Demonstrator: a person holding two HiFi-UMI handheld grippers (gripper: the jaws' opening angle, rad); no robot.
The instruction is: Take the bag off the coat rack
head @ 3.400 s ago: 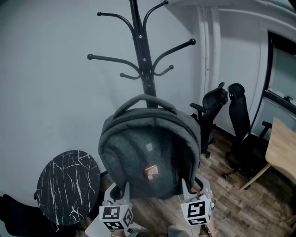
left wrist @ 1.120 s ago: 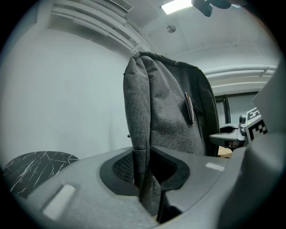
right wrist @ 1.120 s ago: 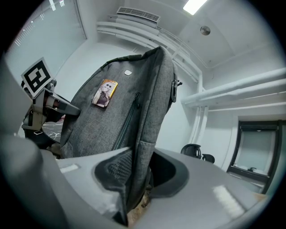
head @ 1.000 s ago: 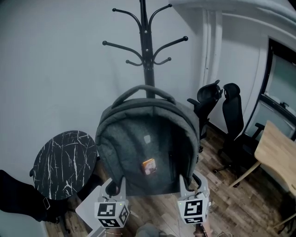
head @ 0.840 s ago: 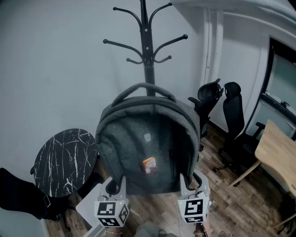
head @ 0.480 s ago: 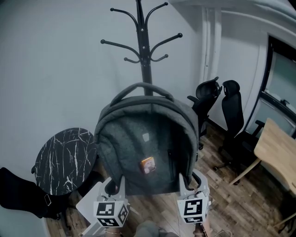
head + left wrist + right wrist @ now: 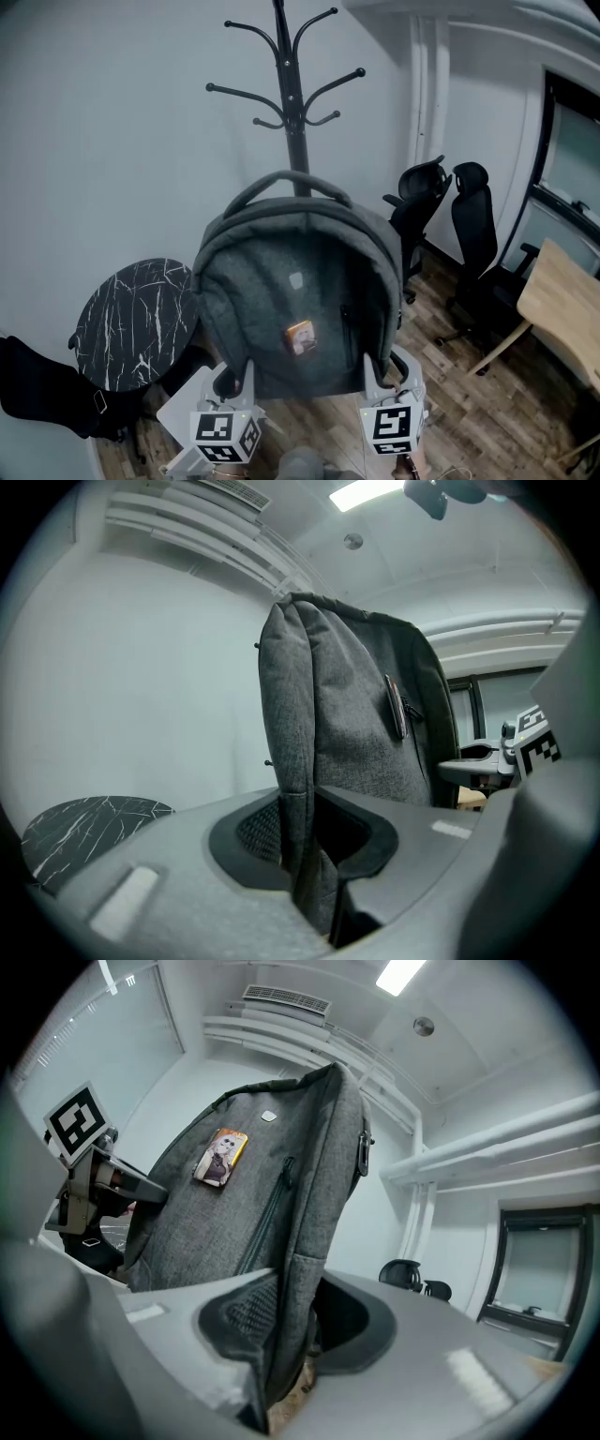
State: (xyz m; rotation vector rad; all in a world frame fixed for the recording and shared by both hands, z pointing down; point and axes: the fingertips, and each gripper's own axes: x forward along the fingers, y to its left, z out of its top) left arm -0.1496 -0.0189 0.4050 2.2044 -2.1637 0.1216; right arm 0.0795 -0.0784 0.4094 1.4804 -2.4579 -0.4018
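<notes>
A grey backpack [image 7: 295,300] with a small orange badge hangs upright in the air in front of me, free of the black coat rack [image 7: 286,84], which stands behind it with bare hooks. My left gripper [image 7: 239,375] is shut on the bag's lower left edge, and my right gripper [image 7: 375,370] is shut on its lower right edge. In the left gripper view the grey fabric of the backpack [image 7: 347,705] runs down between the jaws of the left gripper [image 7: 305,855]. In the right gripper view the backpack [image 7: 272,1176] is pinched the same way by the right gripper [image 7: 291,1335].
A round black marble table [image 7: 141,319] stands at the left, with a dark bag [image 7: 37,389] on the floor beside it. Two black office chairs [image 7: 469,244] and a wooden desk [image 7: 562,300] are at the right. The floor is wood, the wall pale.
The bag, held by both grippers, has drawn back from the coat rack, which now looks smaller and further behind it. Both grips look the same.
</notes>
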